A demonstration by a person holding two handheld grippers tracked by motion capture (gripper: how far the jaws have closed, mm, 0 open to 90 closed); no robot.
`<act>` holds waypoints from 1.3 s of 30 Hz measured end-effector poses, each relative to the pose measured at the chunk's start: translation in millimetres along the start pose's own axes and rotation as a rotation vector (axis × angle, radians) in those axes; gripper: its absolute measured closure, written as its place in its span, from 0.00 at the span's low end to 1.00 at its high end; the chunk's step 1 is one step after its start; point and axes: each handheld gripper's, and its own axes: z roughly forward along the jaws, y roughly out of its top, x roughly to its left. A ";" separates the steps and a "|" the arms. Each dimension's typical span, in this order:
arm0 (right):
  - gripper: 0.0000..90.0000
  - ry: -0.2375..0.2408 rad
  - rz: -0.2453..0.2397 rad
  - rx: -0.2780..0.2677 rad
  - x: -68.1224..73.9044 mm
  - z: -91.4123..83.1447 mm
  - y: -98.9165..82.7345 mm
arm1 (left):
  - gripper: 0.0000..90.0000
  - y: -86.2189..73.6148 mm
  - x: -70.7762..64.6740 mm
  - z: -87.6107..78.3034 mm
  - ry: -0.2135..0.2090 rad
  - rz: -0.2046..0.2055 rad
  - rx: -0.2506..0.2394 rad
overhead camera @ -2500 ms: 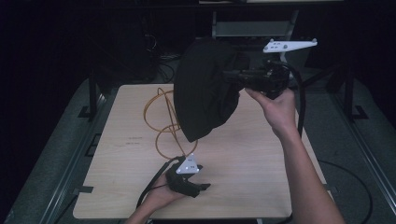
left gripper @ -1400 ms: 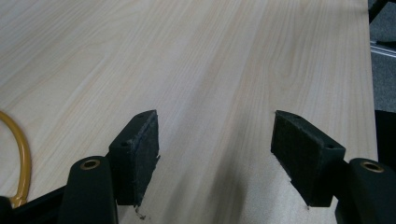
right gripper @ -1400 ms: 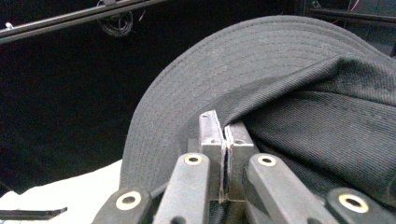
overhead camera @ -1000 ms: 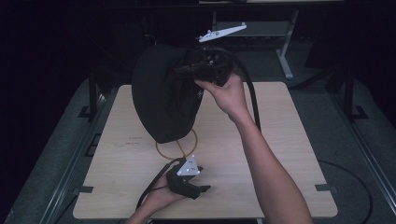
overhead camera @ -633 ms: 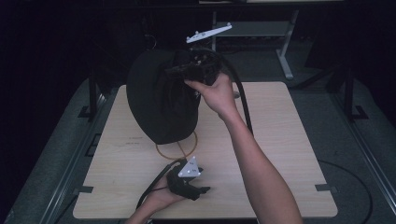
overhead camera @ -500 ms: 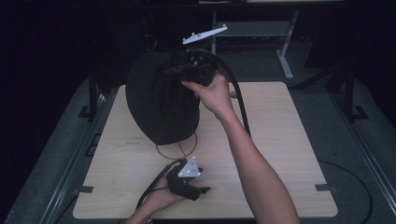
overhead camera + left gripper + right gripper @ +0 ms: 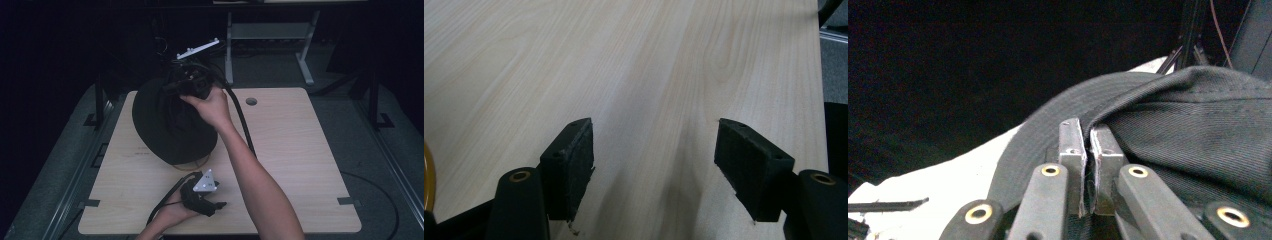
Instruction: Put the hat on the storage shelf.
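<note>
A black fabric hat (image 7: 167, 125) hangs over the back left of the wooden table (image 7: 300, 150), its lower edge down at the tabletop. My right gripper (image 7: 172, 89) is shut on the hat's upper rim; in the right gripper view the jaws (image 7: 1087, 127) pinch a fold of hat (image 7: 1198, 125) and have just been opening slightly, with fabric still between them. My left gripper (image 7: 216, 204) lies near the front edge, open, nothing between its pads (image 7: 569, 160) but bare table (image 7: 624, 60).
An orange cable loop (image 7: 200, 162) peeks out under the hat and shows at the edge (image 7: 428, 175) of the left gripper view. The right gripper's black cable (image 7: 242, 125) trails over the table. A round hole (image 7: 251, 101) marks the back edge; a metal stand (image 7: 270, 35) rises behind.
The right hand has carried the hat from the right side leftward and down, so it now covers most of the orange loop. The left gripper has stayed put.
</note>
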 end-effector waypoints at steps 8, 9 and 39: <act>0.87 0.018 0.009 0.038 0.7 16.7 -4.2 | 0.35 -0.6 -0.2 -1.7 0.003 -0.001 0.004; 0.83 0.019 0.014 0.039 0.6 16.1 -4.3 | 0.35 -0.5 -0.2 -1.8 0.003 0.004 0.007; 0.42 0.004 0.037 -0.136 -10.2 -79.7 -33.3 | 0.33 -1.6 -6.7 -1.0 -0.002 -0.012 -0.010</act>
